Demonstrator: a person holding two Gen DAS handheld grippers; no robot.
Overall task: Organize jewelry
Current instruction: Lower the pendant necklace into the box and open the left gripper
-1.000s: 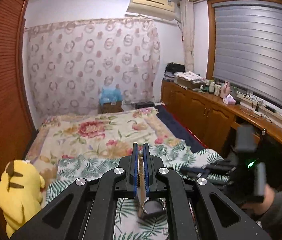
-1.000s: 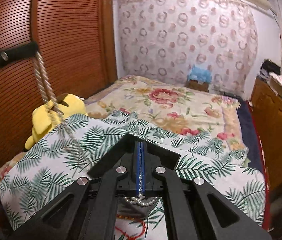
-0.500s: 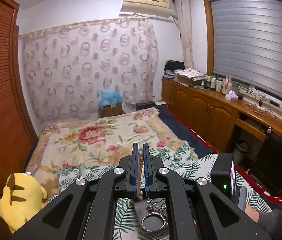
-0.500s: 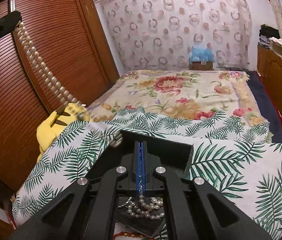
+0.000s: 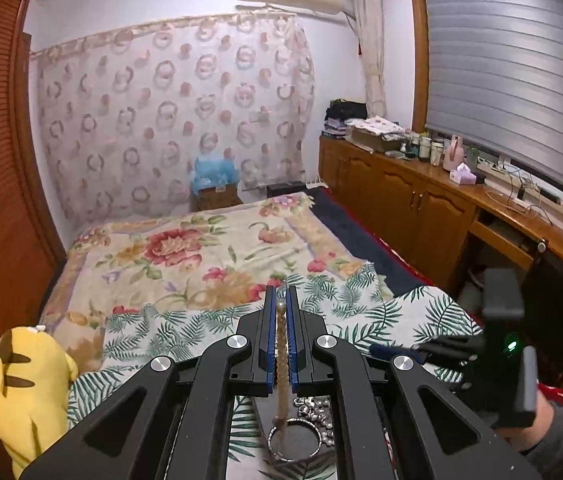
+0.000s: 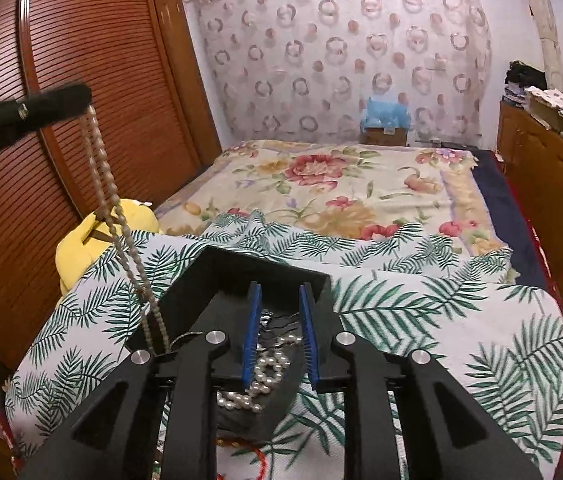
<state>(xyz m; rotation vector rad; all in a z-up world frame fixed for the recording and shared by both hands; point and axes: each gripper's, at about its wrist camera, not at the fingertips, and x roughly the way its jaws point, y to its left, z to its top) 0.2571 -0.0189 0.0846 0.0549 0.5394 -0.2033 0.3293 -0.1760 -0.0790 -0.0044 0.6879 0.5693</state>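
The black box (image 6: 241, 276) sits on the palm-leaf cover (image 6: 421, 312) of the bed, low in the middle of the right wrist view, and it already holds part of the jewelry: a white pearl strand (image 6: 259, 384) lies heaped in its near end, with a thin dark chain (image 6: 277, 318) behind it. The right gripper (image 6: 277, 336) hangs just over that heap; its jaws have just been opening, they stand apart now, and the pearls lie below them rather than pinched, so that piece looks delivered. The beaded necklace (image 6: 113, 216) is the piece in hand. It runs as a doubled strand from the left gripper (image 6: 81, 98) at the upper left of that view down to the near left corner of the box. In the left wrist view the same necklace (image 5: 281, 356) is clamped between the left gripper's (image 5: 280, 340) blue pads, which are pressed together on it, and a metal ring (image 5: 295, 438) at its lower end hangs over the dark floor of the box beside a small pile of silvery beads (image 5: 315, 406). What remains, by the look of it, is to lower and let go of this necklace; a red cord (image 6: 257, 450) lying on the cover outside the box at the bottom of the right wrist view may also need putting away.
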